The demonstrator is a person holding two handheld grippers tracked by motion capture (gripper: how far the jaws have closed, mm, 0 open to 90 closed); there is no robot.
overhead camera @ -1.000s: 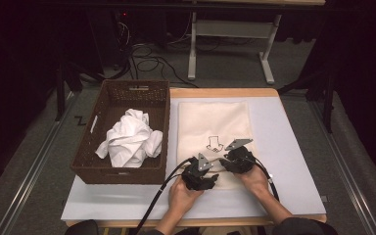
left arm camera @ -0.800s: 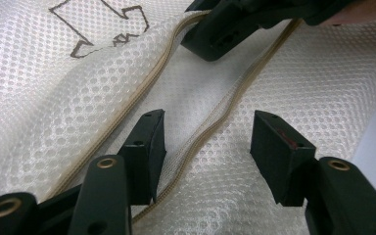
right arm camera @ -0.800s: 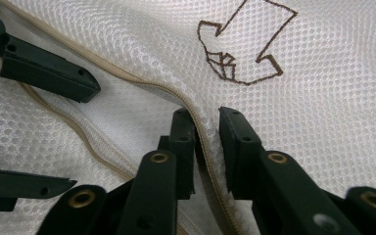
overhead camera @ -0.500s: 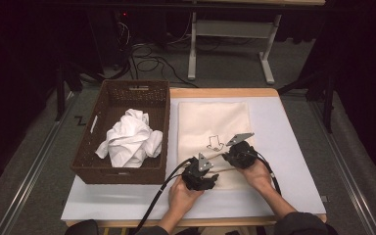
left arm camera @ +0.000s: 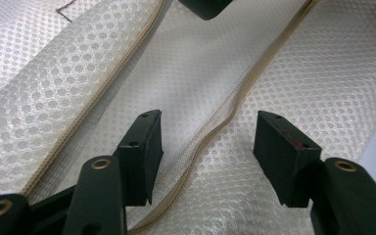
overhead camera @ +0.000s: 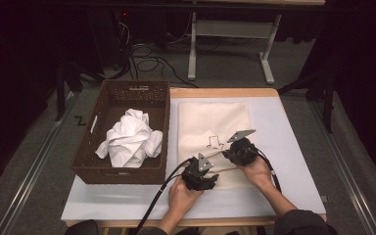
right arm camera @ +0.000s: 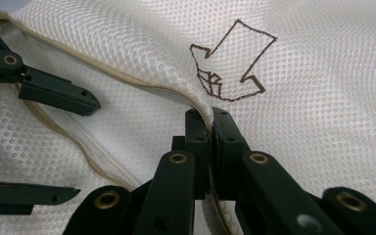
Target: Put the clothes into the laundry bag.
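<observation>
A cream mesh bag (overhead camera: 213, 120) with a brown arrow print (right arm camera: 232, 63) lies flat on the table, its zipper mouth towards the person. My right gripper (right arm camera: 210, 115) is shut on the upper zipper edge (right arm camera: 166, 90) just below the arrow, and holds that edge raised. My left gripper (left arm camera: 208, 129) is open and its jaws have just opened a little further. The lower zipper edge (left arm camera: 225, 115) runs between its pads without touching them. From above, the left gripper (overhead camera: 214, 177) sits near the bag's front edge, close to the right gripper (overhead camera: 225, 154).
A brown wicker basket (overhead camera: 127, 93) with a crumpled white cloth (overhead camera: 129, 139) stands left of the bag. Both lie on a pale mat (overhead camera: 284, 147) over the wooden table. A desk frame and cables sit on the floor beyond.
The right gripper has crept slightly away from the person at the bag's mouth, and the zipper edge there now stands raised. The left gripper has stayed put.
</observation>
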